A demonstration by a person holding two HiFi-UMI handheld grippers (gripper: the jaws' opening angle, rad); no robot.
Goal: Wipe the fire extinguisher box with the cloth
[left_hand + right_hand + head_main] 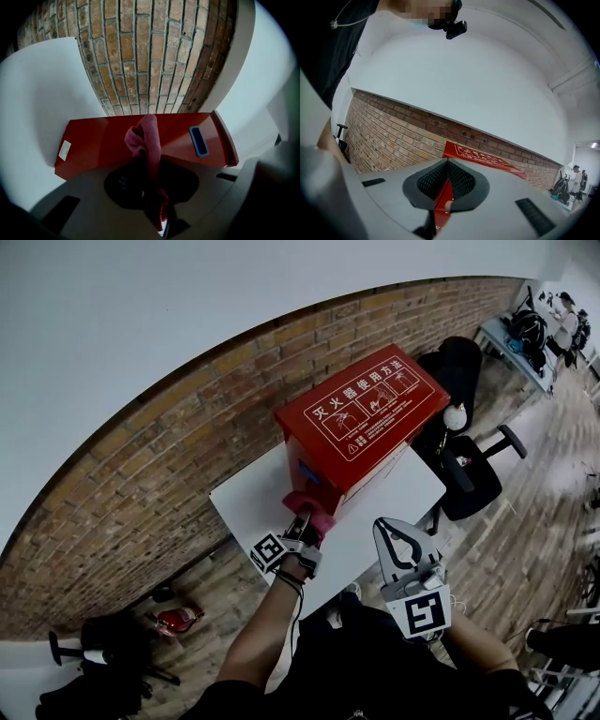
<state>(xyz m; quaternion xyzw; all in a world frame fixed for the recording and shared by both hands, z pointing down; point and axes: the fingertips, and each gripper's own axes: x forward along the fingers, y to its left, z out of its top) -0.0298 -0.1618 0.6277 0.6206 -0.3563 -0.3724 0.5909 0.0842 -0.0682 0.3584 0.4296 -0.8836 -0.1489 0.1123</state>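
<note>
While pinching cloth (149, 137), left hand-held gripper (303, 518), closed

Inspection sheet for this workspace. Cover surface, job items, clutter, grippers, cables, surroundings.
Surface: white table, set against the brick wall.
Job's things: red fire extinguisher box stands on the table; pink cloth is pressed to its near end face.
Clutter: nothing seen on the table besides the box.
Grippers: left gripper is shut on the cloth; right gripper is shut and empty, held off the box.
Cables: nothing seen.
Surroundings: black office chair beside the table; red item on the floor.
</note>
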